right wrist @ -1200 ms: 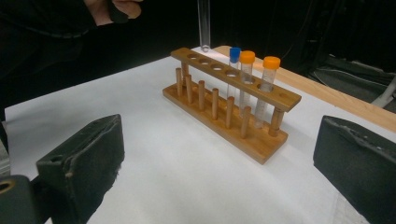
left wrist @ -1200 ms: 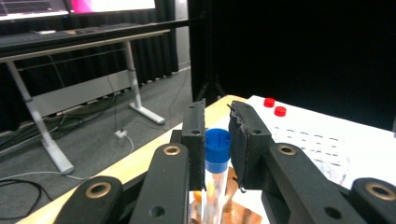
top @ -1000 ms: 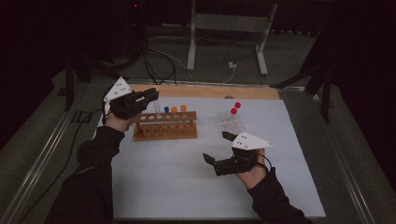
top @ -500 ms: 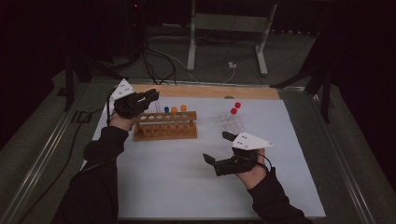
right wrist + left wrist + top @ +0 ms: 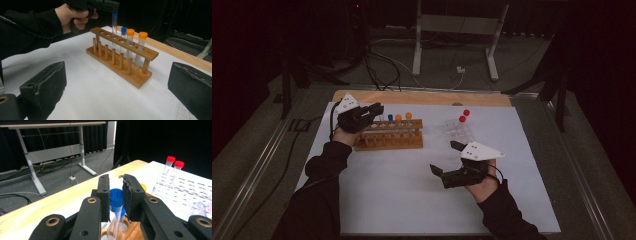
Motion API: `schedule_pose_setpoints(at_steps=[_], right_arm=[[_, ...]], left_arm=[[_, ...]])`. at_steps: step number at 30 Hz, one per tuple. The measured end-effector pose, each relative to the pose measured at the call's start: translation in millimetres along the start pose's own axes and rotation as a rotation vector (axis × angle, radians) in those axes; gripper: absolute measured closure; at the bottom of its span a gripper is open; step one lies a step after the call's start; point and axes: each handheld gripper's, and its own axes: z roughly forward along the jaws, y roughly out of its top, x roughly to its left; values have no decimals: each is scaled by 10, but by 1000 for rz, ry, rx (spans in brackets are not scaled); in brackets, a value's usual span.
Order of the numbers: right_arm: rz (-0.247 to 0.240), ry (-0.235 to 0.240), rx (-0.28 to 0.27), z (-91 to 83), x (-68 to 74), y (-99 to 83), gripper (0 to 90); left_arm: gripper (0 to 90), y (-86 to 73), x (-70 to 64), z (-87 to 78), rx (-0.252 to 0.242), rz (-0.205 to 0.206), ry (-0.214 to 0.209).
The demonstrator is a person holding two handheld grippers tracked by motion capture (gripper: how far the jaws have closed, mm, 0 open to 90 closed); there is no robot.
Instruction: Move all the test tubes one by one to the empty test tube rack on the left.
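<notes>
Care now: your left tool [image 5: 116, 195] is squeezing the blue-capped tube [image 5: 116, 202] over the wooden rack [image 5: 122, 58]; your right tool [image 5: 452, 162] is hanging open. Tilting could be jamming it.

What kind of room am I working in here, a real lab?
Probably a staged recording bench, not a working lab: a white sheet covers the table, black curtains hang behind, and loose cables trail across the floor.

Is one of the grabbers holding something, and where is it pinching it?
Yes. The left gripper pinches a blue-capped tube by its cap, over the wooden rack. The right gripper is open and holds nothing.
</notes>
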Motion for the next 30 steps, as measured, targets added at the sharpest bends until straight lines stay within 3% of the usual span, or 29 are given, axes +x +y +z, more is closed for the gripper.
schedule_pose_setpoints(at_steps=[13, 19, 26, 30], right_arm=[[-1, 1, 3, 10, 4, -3, 18], [-4, 2, 4, 12, 7, -5, 18], [-3, -2, 1, 9, 3, -5, 18], [-9, 1, -28, -1, -10, -5, 18]], left_arm=[[776, -263, -14, 58, 53, -23, 15], [776, -290, -51, 102, 82, 6, 27], [768, -274, -45, 111, 93, 0, 28], [753, -274, -41, 115, 96, -9, 14]])
